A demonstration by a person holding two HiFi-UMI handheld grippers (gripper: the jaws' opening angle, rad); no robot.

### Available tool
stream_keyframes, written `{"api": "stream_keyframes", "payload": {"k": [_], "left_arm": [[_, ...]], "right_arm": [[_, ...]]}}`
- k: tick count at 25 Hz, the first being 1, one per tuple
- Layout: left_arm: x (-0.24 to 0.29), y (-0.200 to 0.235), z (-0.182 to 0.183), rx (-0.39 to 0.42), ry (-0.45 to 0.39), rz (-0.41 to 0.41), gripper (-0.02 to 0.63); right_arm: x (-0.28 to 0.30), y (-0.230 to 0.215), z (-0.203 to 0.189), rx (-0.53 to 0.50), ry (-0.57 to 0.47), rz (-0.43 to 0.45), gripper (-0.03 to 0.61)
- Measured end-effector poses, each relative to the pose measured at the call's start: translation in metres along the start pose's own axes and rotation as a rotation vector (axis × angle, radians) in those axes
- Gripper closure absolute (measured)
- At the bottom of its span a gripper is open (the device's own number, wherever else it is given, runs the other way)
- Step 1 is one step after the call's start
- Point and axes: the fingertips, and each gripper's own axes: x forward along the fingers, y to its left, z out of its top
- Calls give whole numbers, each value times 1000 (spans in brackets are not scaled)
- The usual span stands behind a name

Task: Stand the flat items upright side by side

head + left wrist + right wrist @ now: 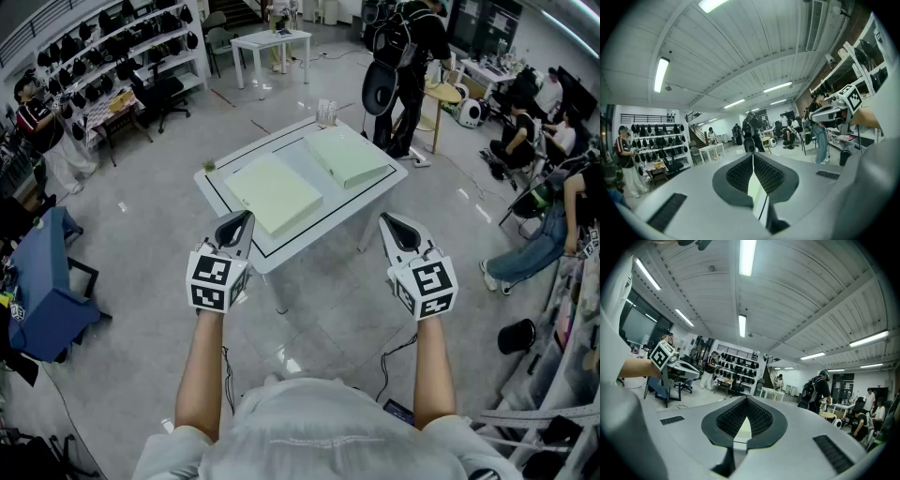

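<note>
Two things lie flat on the white rectangular counter (352, 202), which has a thin black line drawn inside its edges. The nearer pale green flat rectangular item (274, 193) lies toward the counter's near-left edge. The farther pale green flat rectangular item (349, 156) sits toward the far-right edge, just beside the first. Neither is upright. A small green object (208, 166) sits at the counter's left corner, and a small clear object (326, 112) that we cannot make out sits at the far corner. We hold both tools in the air just short of the counter's near corner, touching nothing. The left tool (246, 217) has its jaws closed together with nothing between them. The right tool (386, 221) is likewise closed and empty. Both point roughly level toward the counter, well apart from each other.
</note>
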Motion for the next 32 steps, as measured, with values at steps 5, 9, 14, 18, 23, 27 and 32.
{"api": "stream_keyframes", "payload": {"k": [5,9,14,18,23,27,32], "left_arm": [[1,-18,-1,8,27,-29,592],[4,-29,1,2,28,-11,592],[7,-46,-3,-3,53,14,592],[10,-61,0,-25,56,38,589],[15,-83,-1,-66,60,51,501],[29,-98,-14,-70,75,40,452],[48,-99,-16,-77,66,50,400]], "right_arm": [[-10,-9,0,11,-26,-5,552],[-18,-18,-2,86,-65,40,552],[-26,-33,-16,120,-58,83,552],[-35,-47,-24,122,-65,119,532],[-41,-57,-38,128,-39,177,432],[-37,-65,-56,140,-41,195,397],[-29,-82,-69,150,-38,204,385]]}}
